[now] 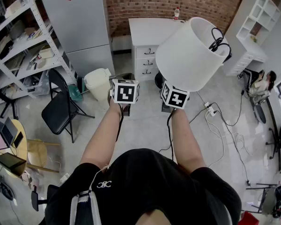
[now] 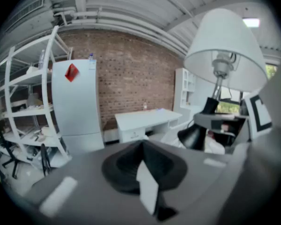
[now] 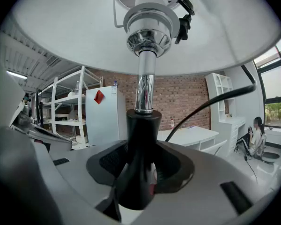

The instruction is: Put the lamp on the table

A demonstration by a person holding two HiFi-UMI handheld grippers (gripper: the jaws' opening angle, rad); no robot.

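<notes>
The lamp has a white shade (image 1: 192, 53), a chrome stem (image 3: 145, 90) and a black neck (image 3: 141, 158). My right gripper (image 1: 174, 96) is shut on that black neck and holds the lamp upright in the air, with the shade above it. Its black cord (image 3: 210, 104) trails off to the right, and part of it is coiled inside the top of the shade (image 1: 218, 41). My left gripper (image 1: 125, 92) hangs beside it to the left, shut and empty. From there the lamp shade (image 2: 227, 46) shows at upper right. The white table (image 1: 150, 29) stands ahead against the brick wall.
A black folding chair (image 1: 61, 109) and a white bin (image 1: 98, 83) stand to the left, in front of a grey cabinet (image 1: 77, 20) and metal shelving (image 1: 18, 46). Cables (image 1: 215, 121) lie on the floor at the right. A person (image 1: 262, 81) sits at the far right.
</notes>
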